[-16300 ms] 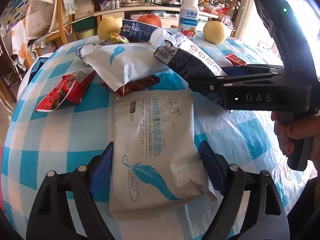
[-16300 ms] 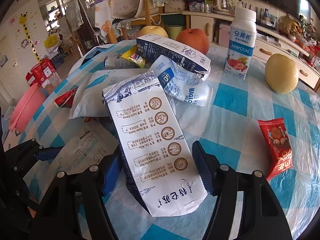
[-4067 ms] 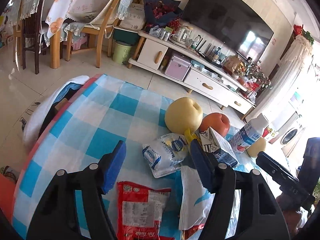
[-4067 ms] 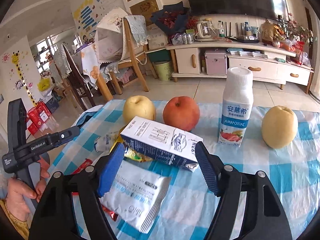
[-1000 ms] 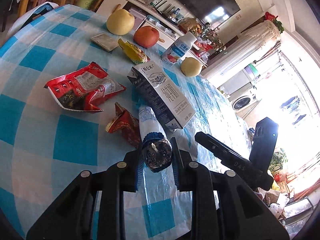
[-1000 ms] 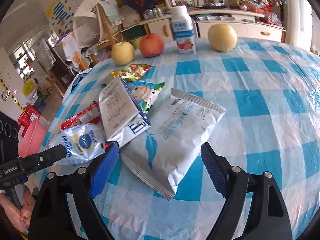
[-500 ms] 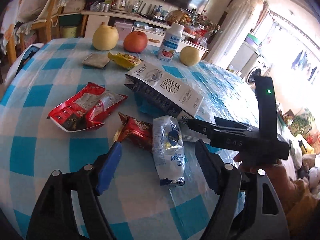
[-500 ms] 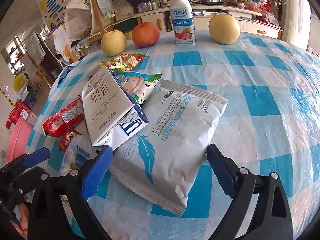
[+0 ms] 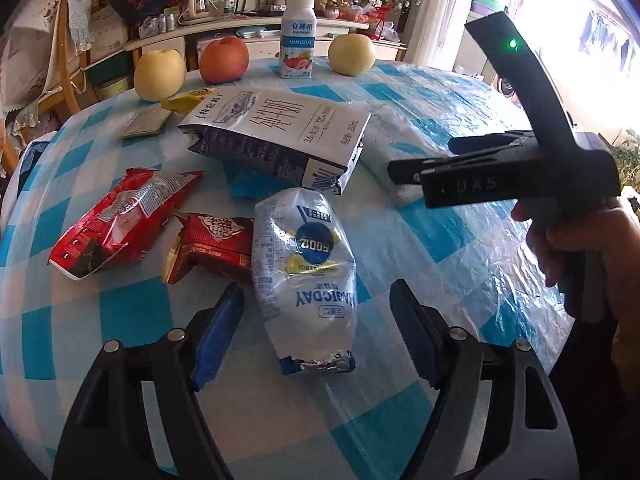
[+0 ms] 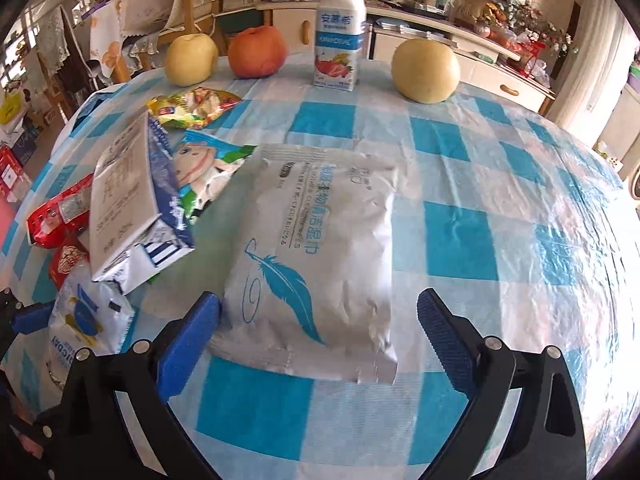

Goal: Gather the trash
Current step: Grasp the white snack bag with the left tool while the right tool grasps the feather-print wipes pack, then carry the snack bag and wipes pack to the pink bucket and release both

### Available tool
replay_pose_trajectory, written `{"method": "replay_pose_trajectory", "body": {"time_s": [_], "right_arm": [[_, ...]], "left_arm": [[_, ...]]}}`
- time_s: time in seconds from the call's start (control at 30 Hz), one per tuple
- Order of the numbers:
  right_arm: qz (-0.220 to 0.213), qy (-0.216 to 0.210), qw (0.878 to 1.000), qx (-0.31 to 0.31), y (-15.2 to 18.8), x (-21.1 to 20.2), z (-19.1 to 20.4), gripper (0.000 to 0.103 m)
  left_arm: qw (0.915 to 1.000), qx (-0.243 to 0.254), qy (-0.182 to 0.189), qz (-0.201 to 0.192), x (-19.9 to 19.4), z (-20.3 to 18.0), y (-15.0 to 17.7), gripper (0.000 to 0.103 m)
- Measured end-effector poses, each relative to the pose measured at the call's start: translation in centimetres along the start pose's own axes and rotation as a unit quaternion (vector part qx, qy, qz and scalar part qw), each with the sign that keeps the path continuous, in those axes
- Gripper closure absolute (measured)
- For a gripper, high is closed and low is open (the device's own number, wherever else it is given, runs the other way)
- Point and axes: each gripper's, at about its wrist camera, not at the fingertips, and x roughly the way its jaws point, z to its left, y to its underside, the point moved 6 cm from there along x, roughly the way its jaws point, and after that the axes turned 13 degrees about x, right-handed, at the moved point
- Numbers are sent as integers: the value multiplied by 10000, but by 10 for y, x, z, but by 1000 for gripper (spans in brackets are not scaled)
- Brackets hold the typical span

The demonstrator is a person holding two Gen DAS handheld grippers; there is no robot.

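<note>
Both our claws sit spread: left gripper [image 9: 316, 332] around the milk pouch [image 9: 306, 276], right gripper [image 10: 320, 334] straddling the wipes pack [image 10: 320, 276]. We'd lower evenly before squeezing.

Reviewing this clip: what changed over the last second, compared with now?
The left tool, shut on the blue-and-white pouch a second ago, has let it go; the pouch lies flat on the table between open jaws. The right tool has just been opening and has closed in on the white feather-print packet, straddling its near end, not gripping. The milk carton, red wrappers, fruit and yogurt bottle stayed put.
</note>
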Motion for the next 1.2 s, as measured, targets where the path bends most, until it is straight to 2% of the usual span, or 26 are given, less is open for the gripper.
{"method": "replay_pose_trajectory", "body": {"time_s": [0.13,0.27,0.37,0.43,0.47,0.5,0.53,0.83,0.93,1.2], "right_arm": [[-33,-80,9996,265,-5,-4,-10,6],[-42,-224,9997,115,-8,-1,3,6],[-93,-62,9999,-63,-10,6,13,6],[-159,5,9998,-107,-11,8,15,6],[-182,7,9998,-89,-12,8,14,6],[-199,15,9998,-64,-13,8,14,10],[-218,69,9997,-49,-13,9,12,22],[-334,-4,9994,62,-13,3,6,27],[-395,-172,9984,361,-12,-3,-1,28],[-634,-517,9930,857,-6,-32,-12,28]], "left_arm": [[9994,99,-288,134,7,-4,-2,27],[9982,172,-542,194,9,-5,-2,32],[9980,99,-602,148,6,-2,-3,46],[9980,0,-621,123,4,4,-3,59],[9980,-41,-616,115,3,5,-3,62],[9981,-91,-607,108,2,8,-3,67],[9982,-124,-583,103,3,10,-3,69],[9983,-558,-102,-114,-7,19,-1,74],[9963,-781,121,-331,-17,25,-2,75],[9913,-1037,389,-717,-36,34,-4,77]]}}
